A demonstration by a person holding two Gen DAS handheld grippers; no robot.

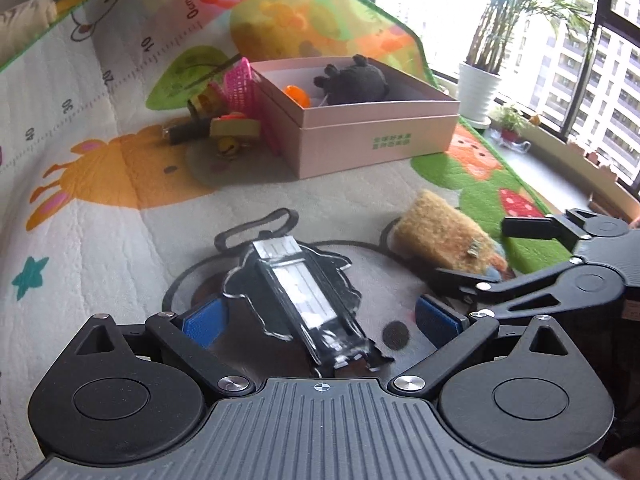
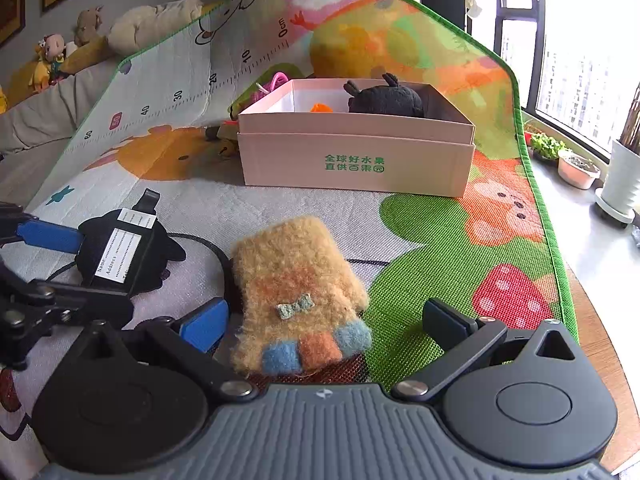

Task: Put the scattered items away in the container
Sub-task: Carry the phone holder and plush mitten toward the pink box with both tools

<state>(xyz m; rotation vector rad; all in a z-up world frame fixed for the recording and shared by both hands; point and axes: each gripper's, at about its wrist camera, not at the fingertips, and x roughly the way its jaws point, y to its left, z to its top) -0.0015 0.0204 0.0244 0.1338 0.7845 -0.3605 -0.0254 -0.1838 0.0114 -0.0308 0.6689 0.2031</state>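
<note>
My left gripper (image 1: 320, 320) is open, its blue pads on either side of a black luggage tag (image 1: 304, 296) with a white address card, which lies flat on the play mat. My right gripper (image 2: 328, 320) is open around a fuzzy tan pouch (image 2: 296, 292) with a small bow and blue and orange patches. The pouch also shows in the left wrist view (image 1: 440, 236), and the tag in the right wrist view (image 2: 120, 256). The pink cardboard box (image 2: 360, 152) stands further back and holds a black plush toy (image 2: 384, 100) and an orange item (image 2: 320, 108).
Left of the box (image 1: 372, 136) lie a pink basket (image 1: 240, 80), a wooden toy (image 1: 232, 128) and a dark cylinder (image 1: 188, 132). The mat's right edge (image 2: 560, 260) meets a window ledge with potted plants (image 2: 580, 168). Plush toys (image 2: 52, 56) sit on a sofa at far left.
</note>
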